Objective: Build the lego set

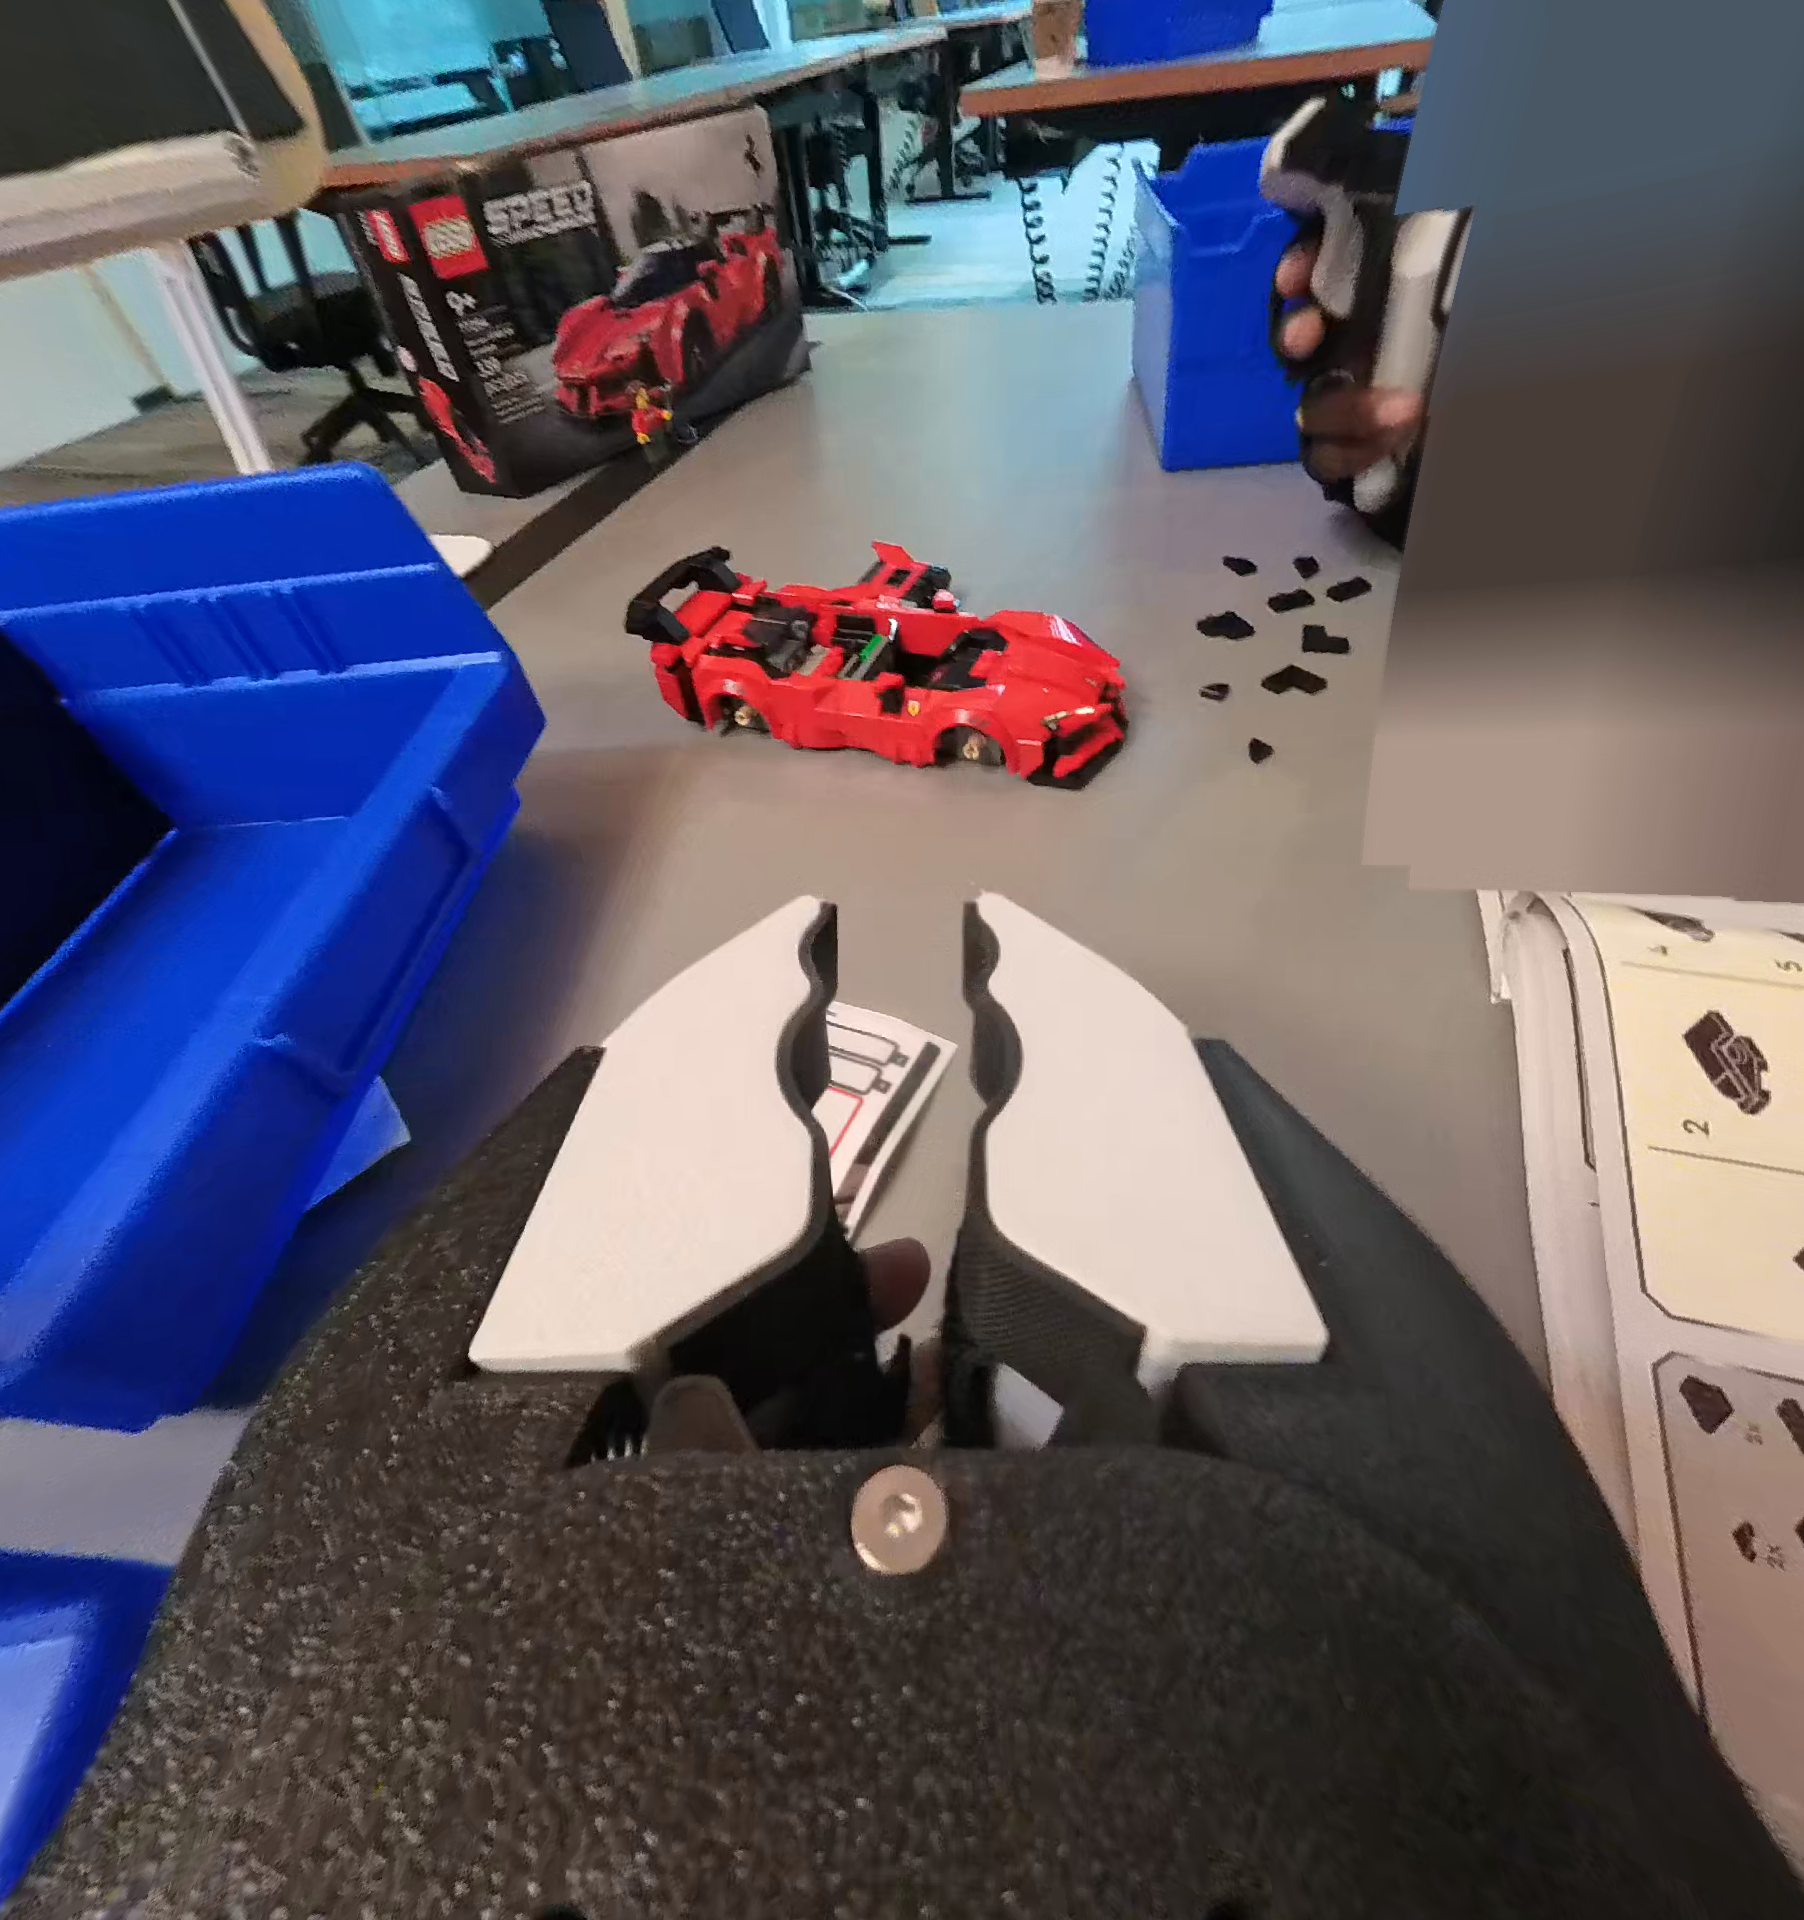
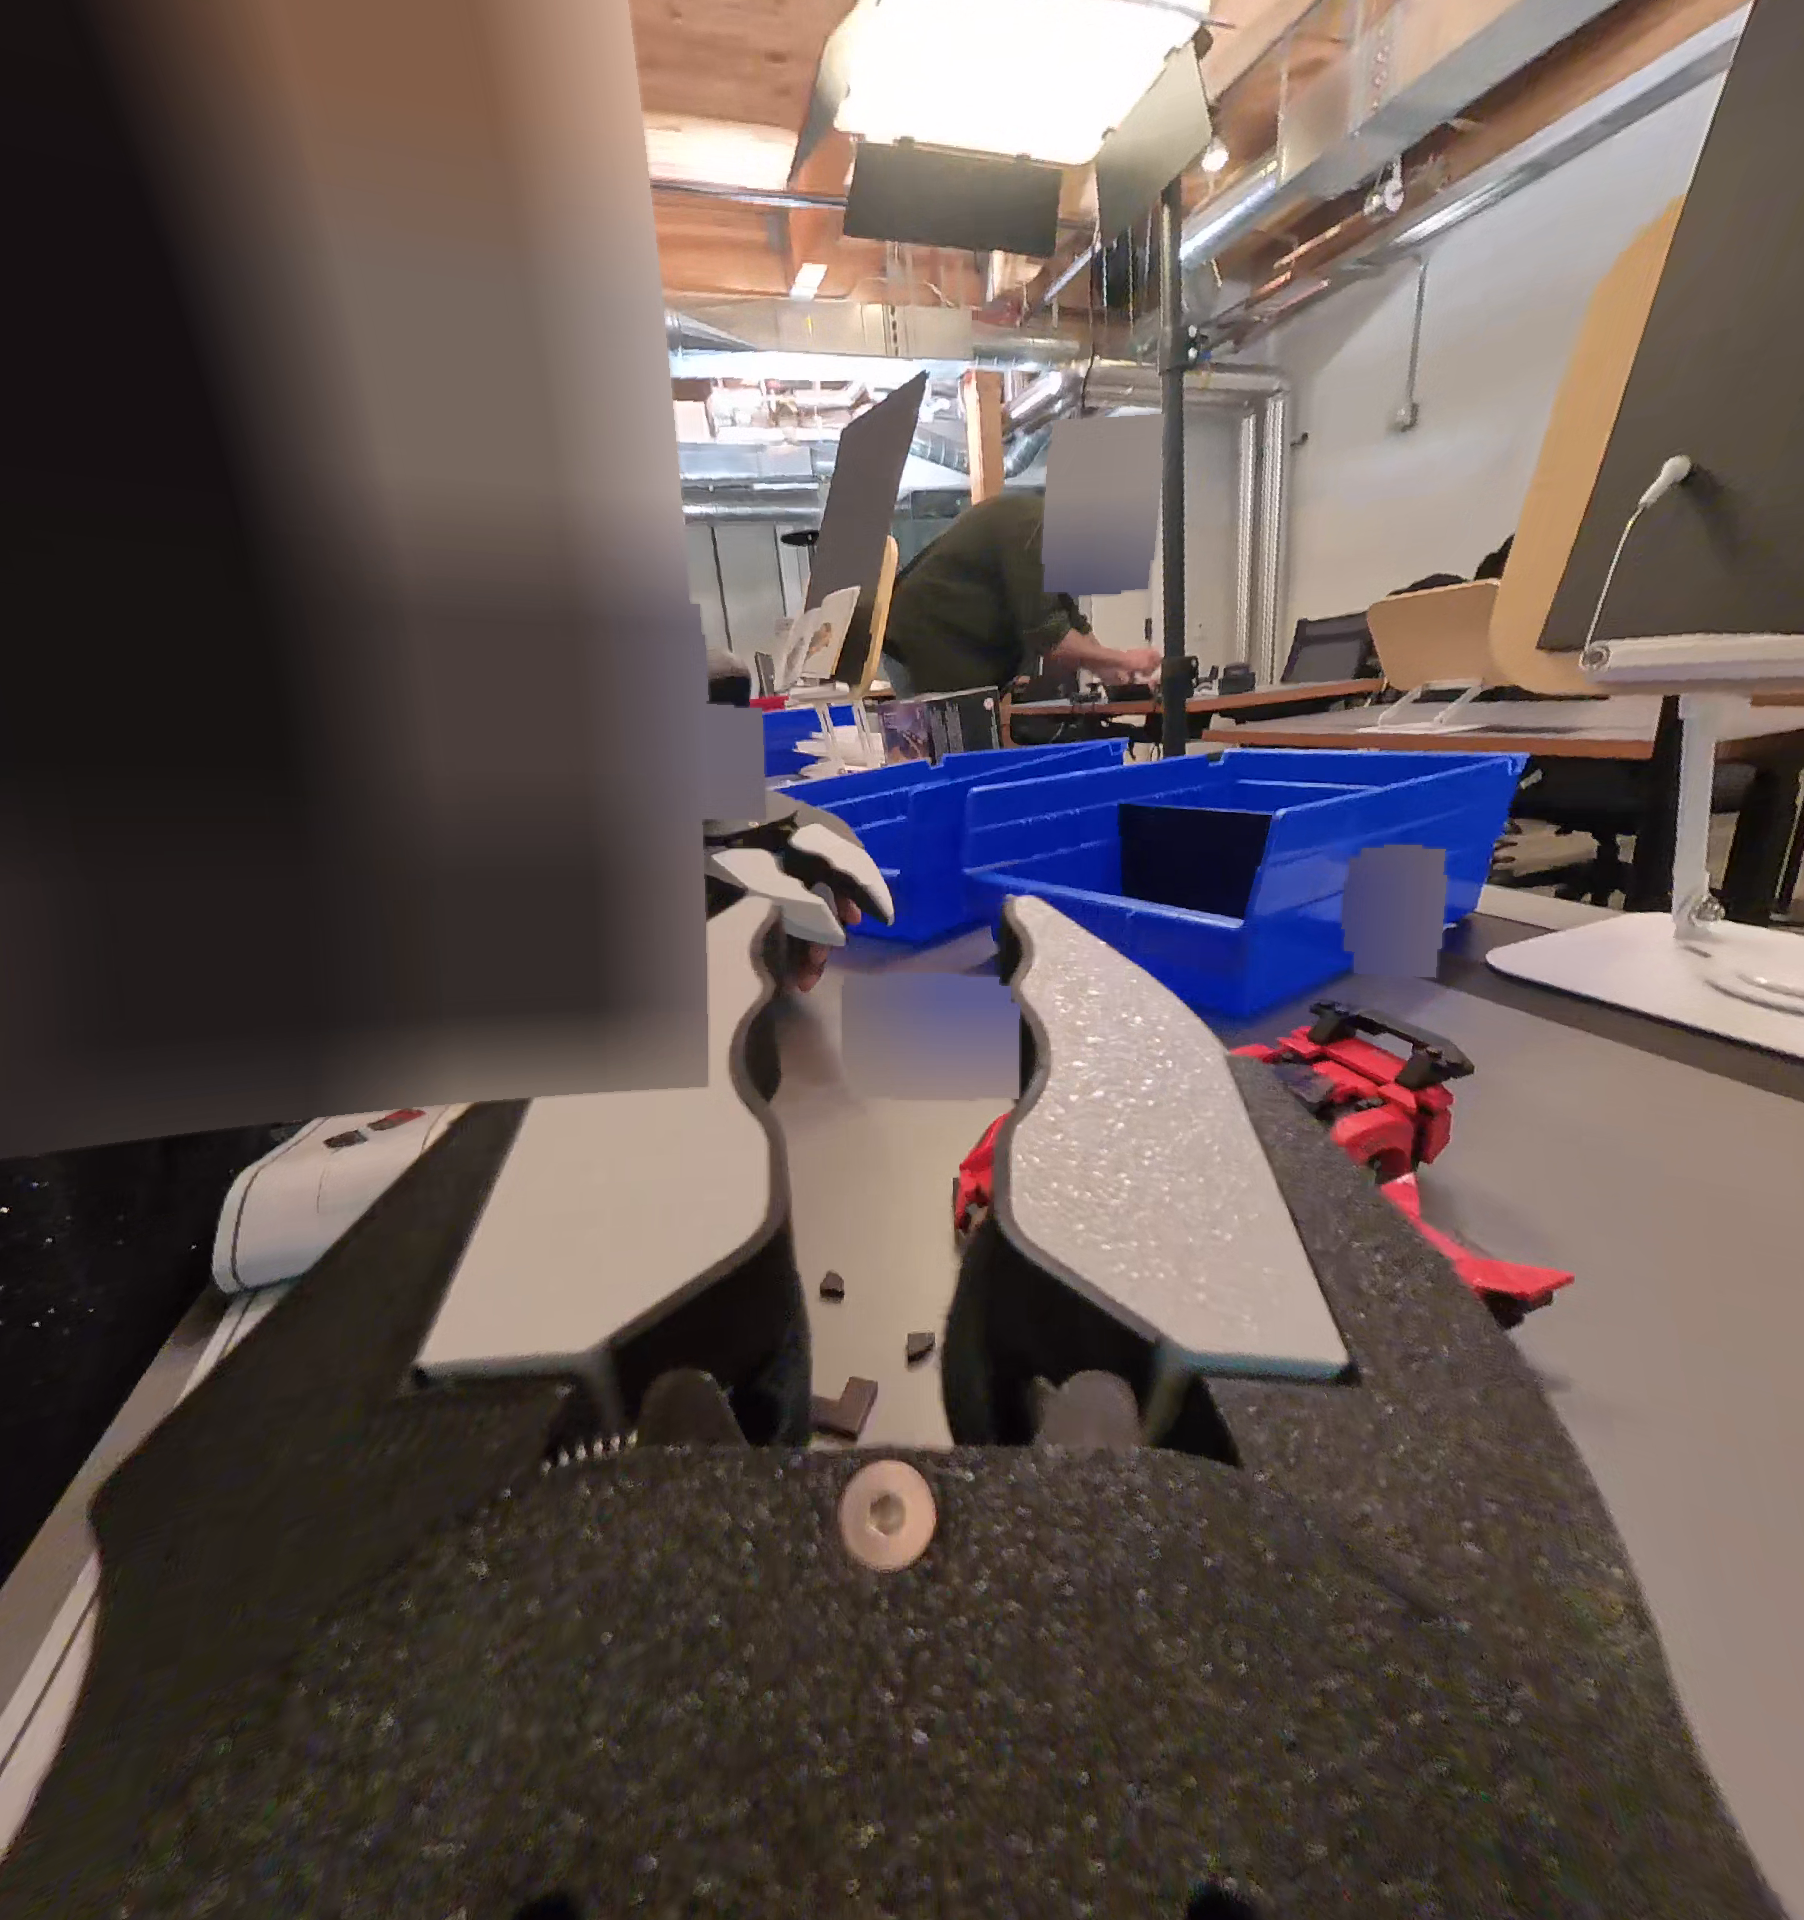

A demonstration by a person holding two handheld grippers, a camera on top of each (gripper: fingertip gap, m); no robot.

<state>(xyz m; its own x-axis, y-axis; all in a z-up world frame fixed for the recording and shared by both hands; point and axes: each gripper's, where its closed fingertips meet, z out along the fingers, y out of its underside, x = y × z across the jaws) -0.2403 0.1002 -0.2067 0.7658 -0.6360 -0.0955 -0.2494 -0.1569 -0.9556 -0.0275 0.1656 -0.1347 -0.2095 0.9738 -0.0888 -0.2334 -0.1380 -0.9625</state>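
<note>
Left wrist view shows your left gripper (image 1: 898,914) empty and parted at lower centre, so bring one black piece (image 1: 1293,681) squarely to the red car (image 1: 877,665).

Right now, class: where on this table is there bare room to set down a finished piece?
Bare grey table lies between the set's box and the far blue bin, also between the red car and the left gripper. Crowded: the loose black pieces right of the car.

An open-plan office or lab workspace: rows of long desks (image 1: 669,99), office chairs (image 2: 1324,644), exposed ceiling ducts (image 2: 1241,218) (wooden beams above) and blue storage bins (image 2: 1241,831).
</note>
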